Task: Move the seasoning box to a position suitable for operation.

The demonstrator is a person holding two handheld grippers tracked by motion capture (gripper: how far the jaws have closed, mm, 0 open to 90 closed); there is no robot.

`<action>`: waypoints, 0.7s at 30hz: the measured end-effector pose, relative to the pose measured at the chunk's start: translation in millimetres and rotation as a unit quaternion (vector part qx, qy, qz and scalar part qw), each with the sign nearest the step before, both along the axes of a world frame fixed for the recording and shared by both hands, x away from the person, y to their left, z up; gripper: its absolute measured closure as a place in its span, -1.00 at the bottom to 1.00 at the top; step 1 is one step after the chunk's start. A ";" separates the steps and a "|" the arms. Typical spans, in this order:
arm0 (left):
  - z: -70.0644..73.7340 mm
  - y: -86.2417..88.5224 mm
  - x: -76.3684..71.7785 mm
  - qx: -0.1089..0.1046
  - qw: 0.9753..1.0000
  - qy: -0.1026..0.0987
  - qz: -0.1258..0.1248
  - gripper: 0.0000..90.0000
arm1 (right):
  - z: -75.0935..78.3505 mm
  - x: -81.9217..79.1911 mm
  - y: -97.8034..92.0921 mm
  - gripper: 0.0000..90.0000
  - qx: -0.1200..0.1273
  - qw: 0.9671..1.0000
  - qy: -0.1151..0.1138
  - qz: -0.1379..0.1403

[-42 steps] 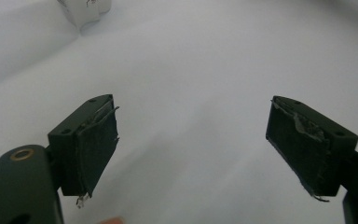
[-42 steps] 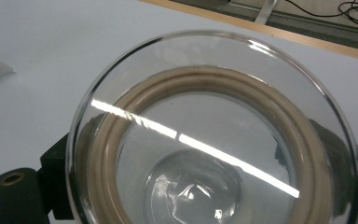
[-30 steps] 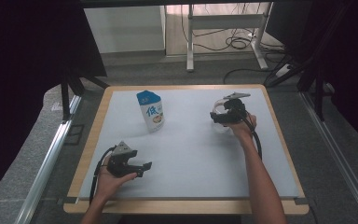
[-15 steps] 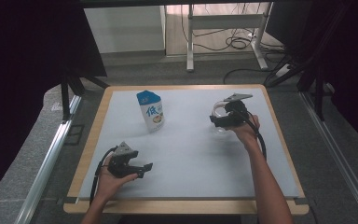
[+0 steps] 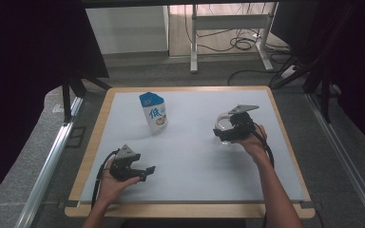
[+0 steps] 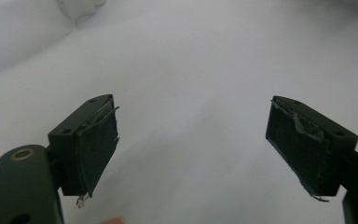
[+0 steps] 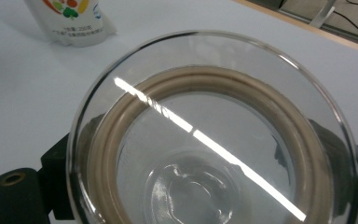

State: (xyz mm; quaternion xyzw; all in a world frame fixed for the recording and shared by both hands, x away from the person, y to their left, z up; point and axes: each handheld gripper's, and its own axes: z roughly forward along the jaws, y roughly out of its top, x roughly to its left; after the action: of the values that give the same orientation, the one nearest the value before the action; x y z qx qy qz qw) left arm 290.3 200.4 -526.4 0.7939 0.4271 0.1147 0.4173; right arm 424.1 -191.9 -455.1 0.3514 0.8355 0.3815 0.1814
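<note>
On the desk (image 5: 190, 185), a glass lid (image 7: 214, 135) is apparently clamped by the right gripper (image 5: 229, 134); it should be kept level. The left gripper (image 6: 191, 154) fingers are held wide open, empty.

a white pouch (image 5: 154, 114) with a blue top stands upright on the pale mat (image 5: 190, 171), at about 11 o'clock from the mat's middle, well apart from everything else. its printed lower part shows at 11 o'clock in the right gripper view (image 7: 70, 21). the mat covers a table (image 5: 94, 142) with a bare wooden rim. a metal rail (image 5: 47, 166) runs along the floor at 9 o'clock of the table, and another rail (image 5: 349, 171) at 3 o'clock. beyond the table, at 12 o'clock, a white frame (image 5: 194, 42) stands on the floor with black cables (image 5: 240, 43) coiled beside it. a dark curtain (image 5: 24, 71) hangs at 10 o'clock.
</note>
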 end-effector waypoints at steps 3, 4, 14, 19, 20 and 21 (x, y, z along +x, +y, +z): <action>-1.4 -0.4 0.5 0.002 1.000 0.002 0.000 -0.63 | -1.2 -7.8 -2.9 -0.75 0.000 1.000 0.001 0.011; -1.4 -0.4 0.5 0.002 1.000 0.002 0.000 -0.63 | -1.6 -9.4 -3.3 -0.75 0.001 1.000 0.002 0.012; -3.6 -2.8 0.9 0.010 1.000 0.006 -0.005 -0.63 | -8.6 -27.2 -4.5 -0.75 0.003 0.999 0.012 0.031; -4.9 -3.0 1.2 0.010 1.000 0.009 -0.004 -0.63 | -12.4 -38.3 0.5 -0.75 0.001 0.999 0.014 0.048; -5.1 -3.2 1.3 0.010 1.000 0.009 -0.004 -0.63 | -12.4 -38.3 0.5 -0.75 0.001 0.999 0.014 0.048; -5.3 -3.3 1.2 0.010 1.000 0.010 -0.005 -0.63 | -13.1 -40.4 1.4 -0.75 0.000 0.999 0.013 0.051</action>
State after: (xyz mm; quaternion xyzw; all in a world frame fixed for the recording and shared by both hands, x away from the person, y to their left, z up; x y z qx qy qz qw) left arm 291.6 197.0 -531.7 0.8013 0.4261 0.1096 0.4054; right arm 383.7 -190.5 -468.2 0.3136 0.8544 0.3857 0.1510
